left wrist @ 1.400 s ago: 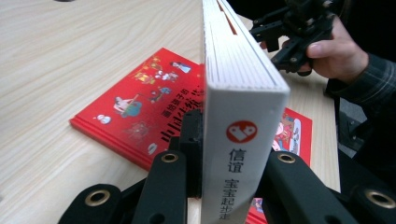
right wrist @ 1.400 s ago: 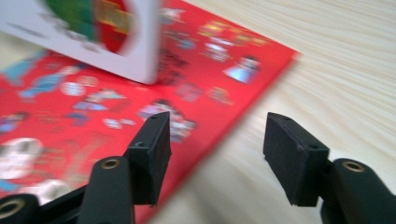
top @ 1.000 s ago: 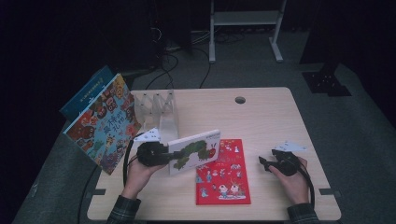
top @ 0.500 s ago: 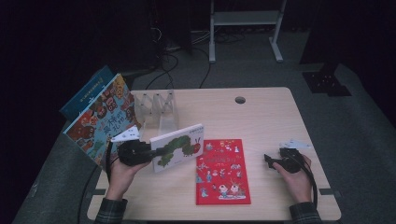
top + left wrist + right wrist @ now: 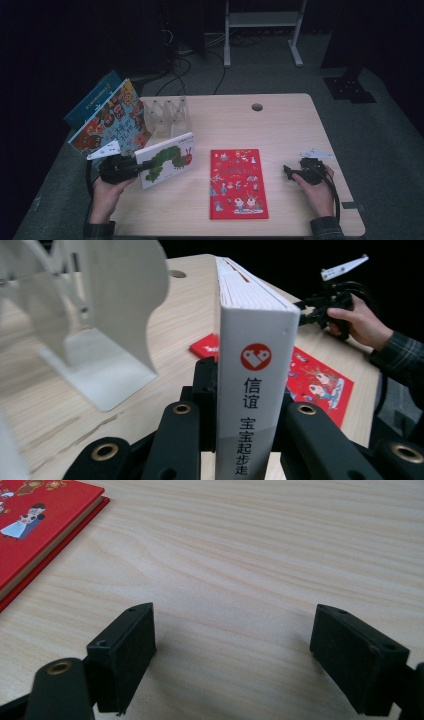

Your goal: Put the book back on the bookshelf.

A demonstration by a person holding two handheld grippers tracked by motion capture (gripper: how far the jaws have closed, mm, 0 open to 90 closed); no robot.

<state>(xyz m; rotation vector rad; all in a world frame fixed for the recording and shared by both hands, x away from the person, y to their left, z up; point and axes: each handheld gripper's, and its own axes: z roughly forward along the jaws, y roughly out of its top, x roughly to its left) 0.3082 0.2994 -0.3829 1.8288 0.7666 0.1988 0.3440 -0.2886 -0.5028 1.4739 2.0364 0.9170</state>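
While the left tool (image 5: 245,440) pinches one caterpillar book (image 5: 167,159), right tool (image 5: 232,655) just spread empty, one red book (image 5: 238,183) flat.

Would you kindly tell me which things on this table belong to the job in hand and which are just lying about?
In the job:
- caterpillar book, clamped in the left gripper
- white book rack, close beside it
- books already leaning there

Lying about for now:
- red book, flat on the table
- right gripper, open, holding nothing
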